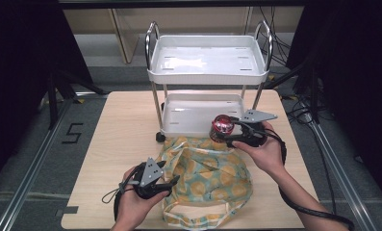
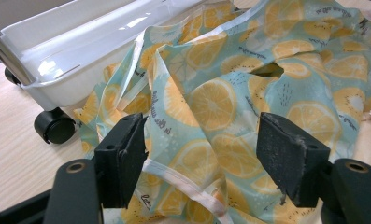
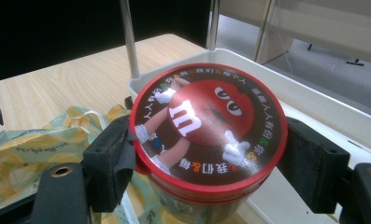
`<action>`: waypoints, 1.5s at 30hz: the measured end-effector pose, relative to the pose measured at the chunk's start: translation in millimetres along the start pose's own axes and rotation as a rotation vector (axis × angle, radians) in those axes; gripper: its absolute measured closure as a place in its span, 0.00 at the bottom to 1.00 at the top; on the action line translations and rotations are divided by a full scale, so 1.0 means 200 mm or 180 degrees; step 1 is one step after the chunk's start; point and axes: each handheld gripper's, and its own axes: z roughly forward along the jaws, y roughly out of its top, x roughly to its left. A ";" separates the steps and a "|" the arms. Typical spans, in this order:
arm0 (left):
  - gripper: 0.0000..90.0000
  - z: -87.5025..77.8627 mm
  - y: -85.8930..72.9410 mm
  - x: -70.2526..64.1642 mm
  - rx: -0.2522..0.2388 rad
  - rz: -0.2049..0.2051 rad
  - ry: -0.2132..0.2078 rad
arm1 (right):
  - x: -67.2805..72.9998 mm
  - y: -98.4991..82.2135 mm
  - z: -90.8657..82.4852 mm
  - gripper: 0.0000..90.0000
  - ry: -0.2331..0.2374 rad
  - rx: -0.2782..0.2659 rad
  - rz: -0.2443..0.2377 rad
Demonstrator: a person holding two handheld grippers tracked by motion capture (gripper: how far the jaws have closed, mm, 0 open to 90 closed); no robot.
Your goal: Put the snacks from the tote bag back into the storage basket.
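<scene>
Left claw (image 1: 171, 182): near the tabletop's front edge, jaws spread, pinching nothing, at the lemon-print bag (image 1: 212, 175).
Bag: lay crumpled, flat between front edge and cart (image 1: 205, 72); the left gripper view showed its white hem between the pads.
Right claw (image 1: 225, 131): pinched the red-lidded tub (image 1: 222, 126).
Tub: upright, lid up, at the lower tray's (image 1: 179, 113) front rim.
Room: bare tabletop (image 1: 121, 130) toward the left edge.
Lid: cartoon print legible in the right gripper view.

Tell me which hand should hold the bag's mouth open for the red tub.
Left, probably. The left gripper has open jaws at the lemon-print bag's white-bound edge, while the right gripper is clamped on the red tub beside the cart's lower tray.
</scene>
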 end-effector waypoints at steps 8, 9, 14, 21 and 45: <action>0.36 0.00 0.00 0.00 -0.0015 0.0001 0.0003 | 0.00 -0.01 0.01 0.29 -0.0052 -0.0045 0.0083; 0.36 0.00 0.00 0.00 -0.0014 0.0001 0.0003 | -0.01 -0.01 0.02 0.29 -0.0037 -0.0044 0.0067; 0.36 0.00 0.00 0.00 -0.0007 -0.0006 -0.0001 | -0.02 0.00 0.02 0.29 -0.0060 -0.0015 0.0046; 0.36 0.00 0.00 0.00 -0.0003 0.0000 0.0003 | -0.04 0.00 0.04 0.29 -0.0140 -0.0103 0.0034; 0.36 0.00 0.00 0.00 -0.0012 0.0002 0.0009 | -0.06 0.01 0.08 0.29 -0.0127 -0.0041 0.0102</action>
